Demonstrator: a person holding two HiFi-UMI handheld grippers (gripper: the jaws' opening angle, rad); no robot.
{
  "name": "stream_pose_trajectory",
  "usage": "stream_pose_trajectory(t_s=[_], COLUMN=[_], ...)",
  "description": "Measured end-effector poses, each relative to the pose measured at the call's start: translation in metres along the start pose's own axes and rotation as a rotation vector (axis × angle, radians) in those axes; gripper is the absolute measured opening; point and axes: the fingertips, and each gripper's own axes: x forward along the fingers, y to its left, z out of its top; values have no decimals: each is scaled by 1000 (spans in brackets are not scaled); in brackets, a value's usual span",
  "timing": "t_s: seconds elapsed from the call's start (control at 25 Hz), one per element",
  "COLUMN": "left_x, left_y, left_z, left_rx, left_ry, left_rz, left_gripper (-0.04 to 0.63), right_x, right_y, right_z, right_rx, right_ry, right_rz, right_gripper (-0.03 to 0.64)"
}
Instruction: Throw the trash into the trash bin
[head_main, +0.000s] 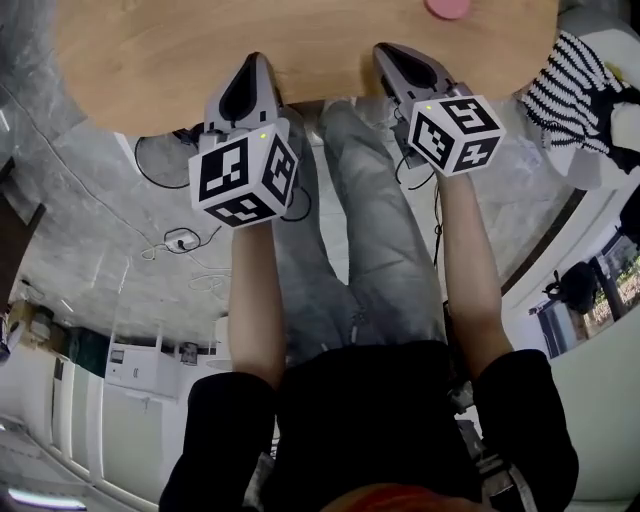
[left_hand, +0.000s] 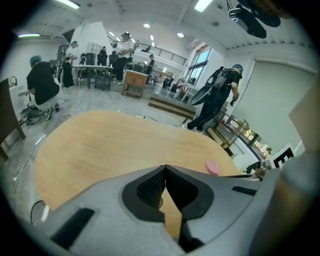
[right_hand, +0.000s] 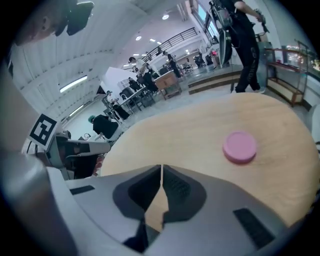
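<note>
- Left tongs (left_hand: 165, 168) closed, nothing between them, over the tabletop's (left_hand: 110, 145) near edge.
- Right tongs (right_hand: 161, 167) closed too, empty.
- Pink disc (right_hand: 240, 146) lies flat beyond them, near the tabletop's right edge.

A big open workshop hall — people at worktables (left_hand: 95, 67), mezzanine railing (left_hand: 165, 51).

Pink round disc (right_hand: 239, 146), perhaps the trash, flat on wooden table (right_hand: 190, 127)

A pale wooden table (right_hand: 200, 120) carries one flat pink round disc (right_hand: 239, 146).
</note>
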Motion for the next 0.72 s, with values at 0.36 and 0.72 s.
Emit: stream_pose_trajectory(t_s=[0.36, 0.72], left_x=[55, 98], left_y=[-72, -116], left_z=[-5, -6], left_rx=[81, 131], left_ry=[63, 114], left_rz=[-80, -134], left_gripper=[8, 8], right_x=[-29, -21], right_y=[-96, -143], right_z=[17, 28], right_rx=[1, -151], right_ry=[-53, 18], right_rz=[-203, -285], right_gripper=[17, 226])
